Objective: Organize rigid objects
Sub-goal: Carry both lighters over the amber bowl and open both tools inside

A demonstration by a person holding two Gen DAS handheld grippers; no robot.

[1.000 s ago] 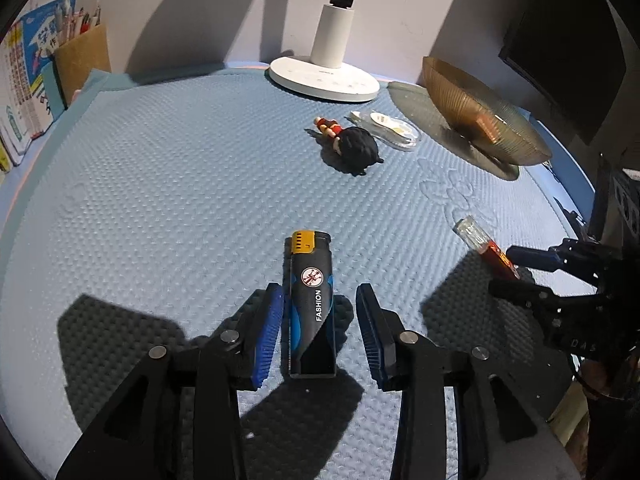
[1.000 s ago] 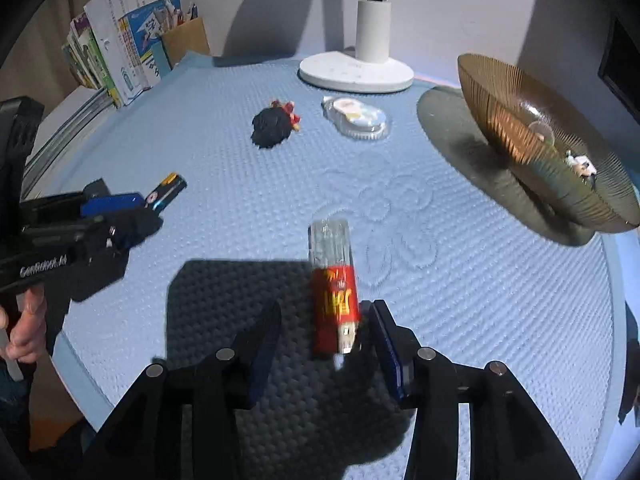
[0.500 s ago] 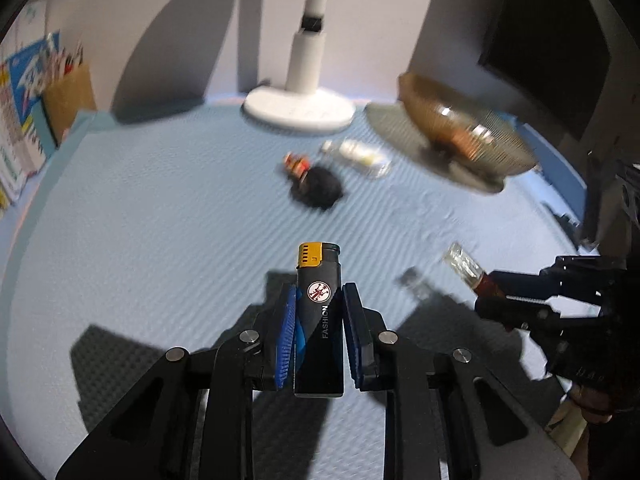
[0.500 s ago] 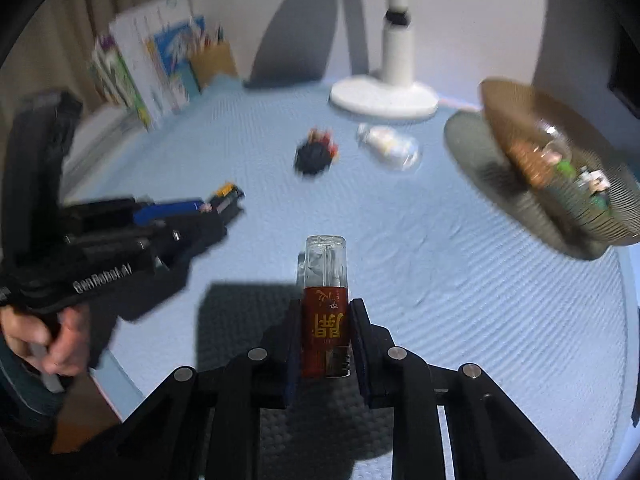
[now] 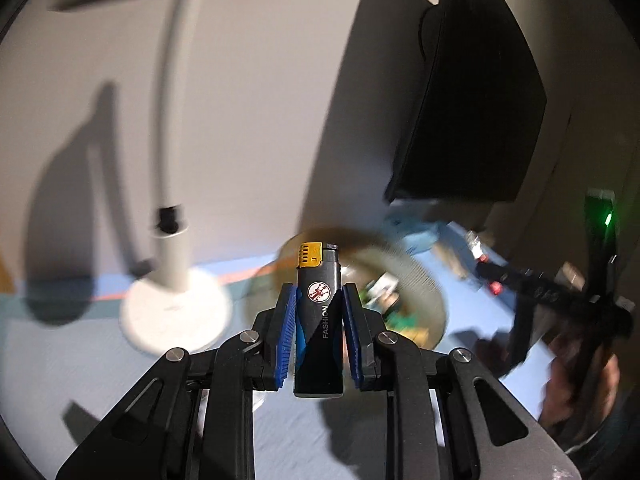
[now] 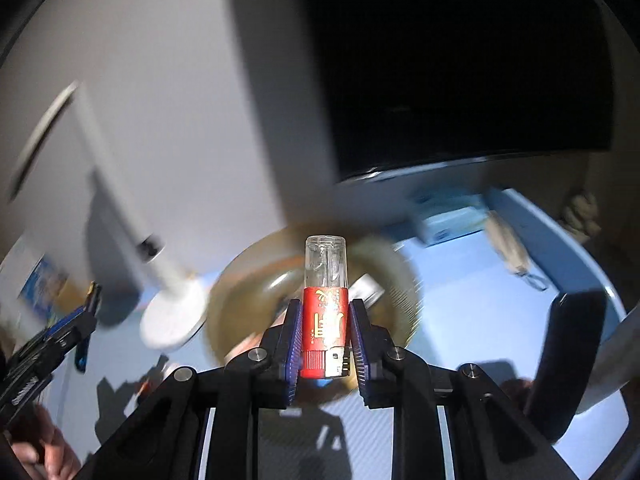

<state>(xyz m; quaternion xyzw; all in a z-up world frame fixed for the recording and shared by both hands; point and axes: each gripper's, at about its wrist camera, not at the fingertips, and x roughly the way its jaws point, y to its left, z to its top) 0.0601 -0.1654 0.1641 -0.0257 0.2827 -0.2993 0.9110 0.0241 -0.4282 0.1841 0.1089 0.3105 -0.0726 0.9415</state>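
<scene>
Over on the left, the white desk lamp [image 5: 176,312] is standing on the blue worktop [image 5: 60,364], and the left tongs [image 5: 319,332] are pinching a black lighter [image 5: 319,340] across its sides, gold cap pointing forward, lifted clear of the mat. Just beyond it the amber ribbed bowl [image 5: 424,292] is showing, blurred, with small bits already lying inside that I cannot make out. Moving right, the right tongs [image 6: 325,332] are pinching a red lighter [image 6: 325,316] with its clear end forward, also in the air, and the same bowl [image 6: 248,280] is sitting just ahead of it. The black monitor [image 6: 460,60] is looming behind.

Both lighters look to be heading for that bowl, I'd say. To do it well, each one wants carrying over the middle of the bowl, tipped nose-down and low before the tongs part, so it is sliding in rather than dropping and bouncing off the sloped wall. One at a time would be wise, since the two tools are crowding the same rim.
</scene>
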